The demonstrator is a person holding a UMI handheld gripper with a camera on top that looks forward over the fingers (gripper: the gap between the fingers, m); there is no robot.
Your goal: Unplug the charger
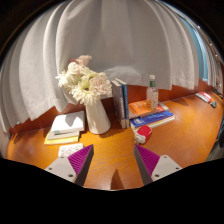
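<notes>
Hovering over desk (115,150) | fingers (81,160) spread wide | holding nothing, touching nothing

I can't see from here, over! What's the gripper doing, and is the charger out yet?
Gripper open, holding nothing, above the wooden table. No charger visible. Ahead: white vase of flowers, upright books, bottle, small red thing.

1. One white vase (97,117) of pale flowers (84,83)
2. One clear bottle (152,92)
3. Two upright books (121,103)
4. One open book (66,125) lying flat
5. Two gripper fingers (76,162), parted, nothing between them
</notes>
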